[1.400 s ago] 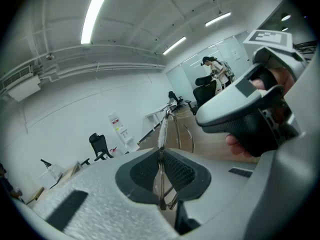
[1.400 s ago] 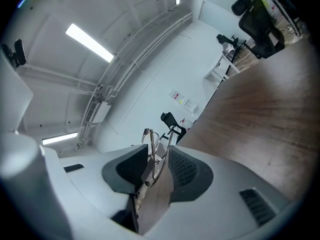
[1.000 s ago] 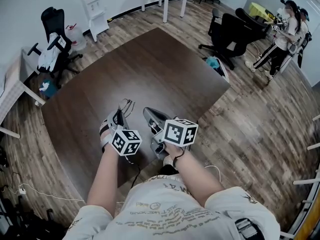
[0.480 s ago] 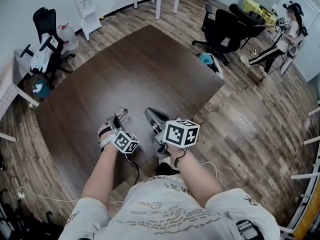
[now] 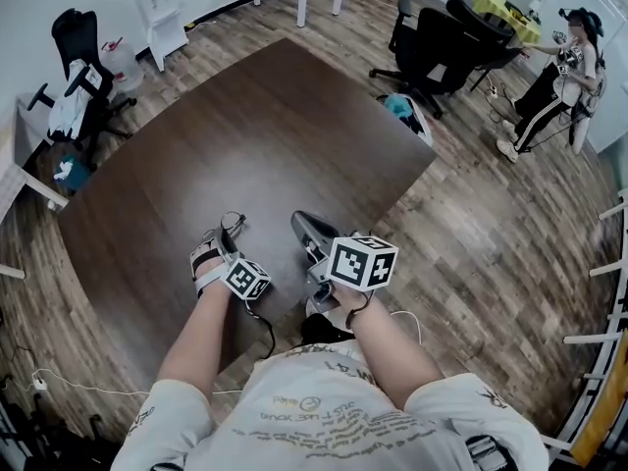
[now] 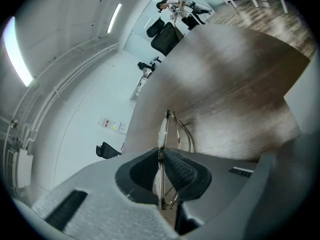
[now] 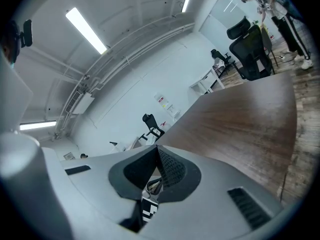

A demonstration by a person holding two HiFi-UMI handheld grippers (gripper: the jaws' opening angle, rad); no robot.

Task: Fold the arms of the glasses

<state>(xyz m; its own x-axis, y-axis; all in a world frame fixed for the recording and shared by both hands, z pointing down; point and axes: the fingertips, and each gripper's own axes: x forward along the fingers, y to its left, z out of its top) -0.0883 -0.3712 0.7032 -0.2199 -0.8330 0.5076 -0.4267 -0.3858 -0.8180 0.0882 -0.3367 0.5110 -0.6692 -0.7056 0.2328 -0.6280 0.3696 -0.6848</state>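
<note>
Looking down from the head view, I see a wood-plank floor (image 5: 491, 224) all round, and on it a large dark brown table (image 5: 275, 135) that fills the middle, one corner pointing far and another to the right. Black office chairs (image 5: 442, 42) stand off its far right corner. Another black chair (image 5: 74, 77) at the far left has a pale garment draped on it. A white shelf unit (image 5: 162, 18) stands against the far wall, and what lies on its shelves is too small for me to make out. A person in dark trousers (image 5: 554, 77) stands at the far right, well clear of the table.

Both of my tools are over the near edge of the table. The right gripper (image 5: 302, 222) points away from me, beside the left one, and its own camera shows the right gripper (image 7: 156, 159) with its dark ribbed pads pressed flat together.

The left gripper (image 5: 228, 235) is lower and to the left. Its own camera shows the left gripper (image 6: 162, 156) pinching the glasses (image 6: 167, 131) by the thin metal frame, seen edge-on and upright between the pads. The rim sticks out past the jaw tips toward the tabletop, and the wire arms lie close along its right side. From above, the glasses (image 5: 233, 224) sit just ahead of that gripper, low over the table near its near edge. I cannot tell whether they touch the wood.
</note>
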